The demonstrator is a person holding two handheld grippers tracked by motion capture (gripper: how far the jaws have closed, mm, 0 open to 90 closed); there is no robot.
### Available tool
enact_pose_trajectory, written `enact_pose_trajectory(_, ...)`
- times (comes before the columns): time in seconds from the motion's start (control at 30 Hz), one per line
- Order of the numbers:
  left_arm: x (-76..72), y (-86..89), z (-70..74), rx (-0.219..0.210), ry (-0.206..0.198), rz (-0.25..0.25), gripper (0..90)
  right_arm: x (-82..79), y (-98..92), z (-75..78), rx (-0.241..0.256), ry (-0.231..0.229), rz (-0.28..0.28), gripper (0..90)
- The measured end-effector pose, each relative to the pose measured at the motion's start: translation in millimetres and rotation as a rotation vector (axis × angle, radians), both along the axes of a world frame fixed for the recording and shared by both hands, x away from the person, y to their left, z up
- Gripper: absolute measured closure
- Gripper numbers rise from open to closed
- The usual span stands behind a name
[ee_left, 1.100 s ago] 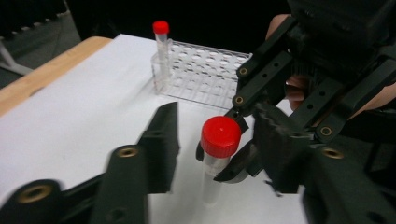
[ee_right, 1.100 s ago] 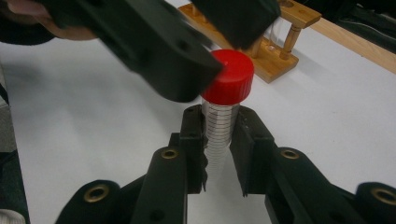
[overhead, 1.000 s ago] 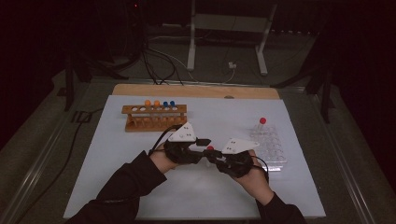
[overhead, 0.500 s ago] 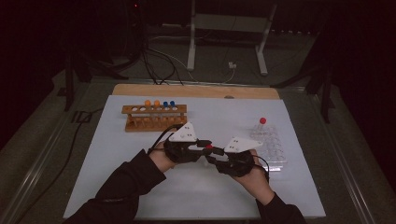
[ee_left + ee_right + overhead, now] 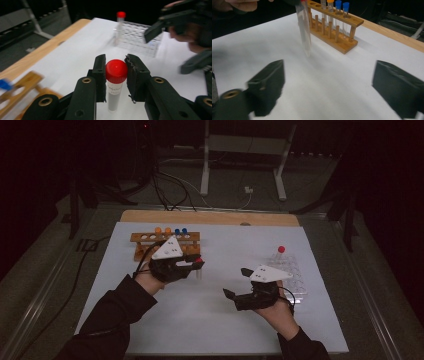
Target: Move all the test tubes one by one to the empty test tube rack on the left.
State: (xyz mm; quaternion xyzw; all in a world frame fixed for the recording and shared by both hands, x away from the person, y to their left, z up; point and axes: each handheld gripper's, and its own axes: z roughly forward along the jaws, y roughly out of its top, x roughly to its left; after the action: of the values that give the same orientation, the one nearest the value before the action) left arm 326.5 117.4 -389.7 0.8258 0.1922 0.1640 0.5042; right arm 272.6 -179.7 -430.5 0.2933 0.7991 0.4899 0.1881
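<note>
The left gripper [image 5: 192,265] holds a red-capped tube [image 5: 115,83] upright just below its cap, close in front of the wooden rack [image 5: 141,239] on the white mat [image 5: 215,315]. The left gripper view shows the grip plainly: both black jaws press against the cap's sides, with the clear body and a printed label hanging beneath, its lower end above the mat. From above, little more than the red cap can be made out between the jaws. The right gripper [image 5: 239,282] hovers over the mat well apart from the tube, jaws spread wide with nothing between them; the right gripper view confirms the broad gap and looks across at the tube and the rack behind it. That view gives the clearest count in the rack: four tubes, of which one cap is orange and two are blue, while the fourth cap is cut off by the edge; the high view shows two orange and two blue. The clear plastic tray [image 5: 295,280] beside the right hand holds one red-capped tube [image 5: 280,252], so two red-capped tubes in all.
</note>
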Motion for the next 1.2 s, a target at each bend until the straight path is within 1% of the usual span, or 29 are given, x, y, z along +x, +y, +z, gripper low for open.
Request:
enact_pose_trajectory(0.03, 1.3, 4.8, 0.5, 0.0, -0.006, 0.021, 72.0, 0.3, -0.4, 0.1, 0.0, 0.003, 0.013, 4.0)
enact_pose_trajectory(0.07, 3.2, 10.0, 1.2, -0.002, 0.0, 0.034, 72.0, 0.4, -0.6, 0.2, 0.001, 0.004, 0.016, 2.8)
enact_pose_trajectory(0.1, 4.6, 14.9, 2.0, -0.003, -0.003, 0.055, 72.0, 0.6, -1.0, 0.1, 0.006, 0.007, 0.019, 1.2)
enact_pose_trajectory(0.17, 7.8, 25.1, 4.1, -0.004, -0.003, 0.088, 72.0, 0.8, -1.7, 0.0, 0.014, 0.01, 0.022, 1.1)
enact_pose_trajectory(0.2, 9.0, 30.0, 5.4, -0.002, -0.01, 0.107, 72.1, 0.8, -1.8, -0.1, 0.009, 0.006, 0.018, 0.0)
enact_pose_trajectory(0.27, 12.0, 39.7, 8.5, 0.011, -0.021, 0.142, 72.0, 1.1, -2.5, 0.2, 0.019, 0.005, 0.022, 0.0)
enact_pose_trajectory(0.3, 13.7, 44.9, 10.1, 0.013, -0.028, 0.161, 72.1, 1.1, -2.7, 0.3, 0.021, 0.003, 0.023, 0.0)
enact_pose_trajectory(0.37, 17.1, 55.8, 13.5, 0.014, -0.03, 0.196, 72.0, 0.8, -3.0, 0.8, 0.024, 0.001, 0.024, 0.0)
enact_pose_trajectory(0.47, 22.7, 71.4, 17.9, 0.023, -0.048, 0.254, 72.1, 0.2, -3.1, 1.1, 0.019, -0.006, 0.022, 0.0)
enact_pose_trajectory(0.53, 27.3, 80.6, 19.1, 0.008, -0.055, 0.295, 72.0, 0.5, -3.3, 1.0, 0.021, -0.009, 0.02, 0.0)
enact_pose_trajectory(0.57, 29.5, 83.9, 18.6, 0.013, -0.065, 0.32, 72.0, 0.6, -3.4, 1.0, 0.024, -0.007, 0.02, 0.0)
enact_pose_trajectory(0.6, 32.1, 86.9, 17.8, 0.011, -0.062, 0.335, 72.0, 0.6, -3.6, 1.0, 0.024, -0.009, 0.019, 0.0)
enact_pose_trajectory(0.73, 41.8, 95.9, 16.8, 0.012, -0.082, 0.394, 72.0, -0.1, -4.4, 0.4, 0.025, -0.01, 0.015, 0.0)
enact_pose_trajectory(0.77, 45.0, 98.0, 17.4, 0.011, -0.082, 0.407, 72.0, 0.1, -5.0, 0.5, 0.027, -0.01, 0.015, 0.0)
enact_pose_trajectory(0.93, 61.2, 106.5, 15.4, -0.026, -0.114, 0.487, 72.0, 0.3, -6.2, 0.3, 0.032, -0.013, 0.008, 0.0)
enact_pose_trajectory(0.97, 63.3, 107.2, 14.5, -0.029, -0.116, 0.497, 72.0, -0.1, -6.5, 0.1, 0.033, -0.013, 0.009, 0.0)
enact_pose_trajectory(1.0, 66.0, 107.9, 13.1, -0.042, -0.116, 0.507, 72.0, -0.3, -6.7, 0.0, 0.031, -0.015, 0.007, 0.0)
enact_pose_trajectory(1.07, 70.9, 108.7, 10.4, -0.045, -0.123, 0.527, 72.0, 0.0, -7.3, -0.5, 0.032, -0.014, 0.007, 0.0)
enact_pose_trajectory(1.1, 72.8, 108.8, 8.5, -0.055, -0.136, 0.539, 72.0, 0.1, -7.7, -0.7, 0.034, -0.014, 0.007, 0.0)
enact_pose_trajectory(1.13, 74.7, 109.2, 6.9, -0.073, -0.14, 0.542, 72.0, 0.1, -8.0, -0.7, 0.033, -0.014, 0.005, 0.0)
enact_pose_trajectory(1.17, 76.7, 108.8, 5.3, -0.072, -0.147, 0.554, 72.0, 0.1, -8.2, -0.7, 0.034, -0.013, 0.007, 0.0)
enact_pose_trajectory(1.2, 79.1, 108.6, 3.5, -0.08, -0.145, 0.56, 72.0, 0.0, -8.6, -0.7, 0.037, -0.014, 0.007, 0.0)
